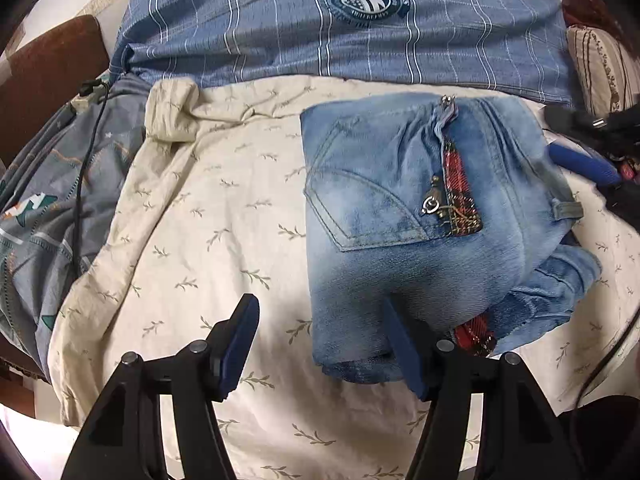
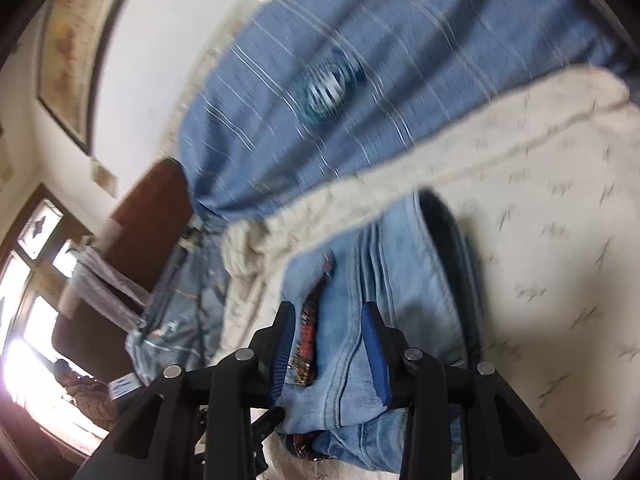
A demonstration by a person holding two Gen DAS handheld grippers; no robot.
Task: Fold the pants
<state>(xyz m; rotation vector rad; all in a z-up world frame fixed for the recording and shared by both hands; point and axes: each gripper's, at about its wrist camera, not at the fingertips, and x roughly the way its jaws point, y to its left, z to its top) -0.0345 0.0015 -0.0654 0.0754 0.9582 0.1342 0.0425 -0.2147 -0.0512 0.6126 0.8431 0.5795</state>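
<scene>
The light-blue jeans (image 1: 420, 208) lie folded in a compact bundle on the cream leaf-print sheet (image 1: 208, 240), back pocket and red tartan trim up. My left gripper (image 1: 320, 344) is open and empty, low over the sheet at the bundle's near-left corner; its right finger (image 1: 404, 352) touches the denim edge. My right gripper (image 2: 332, 348) is open, its jaws either side of the jeans (image 2: 360, 280) at their waist end. It also shows in the left wrist view (image 1: 580, 160) at the bundle's far right. The right wrist view is motion-blurred.
A blue striped duvet (image 1: 340, 28) lies across the back of the bed. A grey patterned quilt (image 1: 48, 200) with a black cable (image 1: 86, 152) sits left. A brown headboard (image 1: 44, 80) and a striped pillow (image 1: 604, 64) flank the bed.
</scene>
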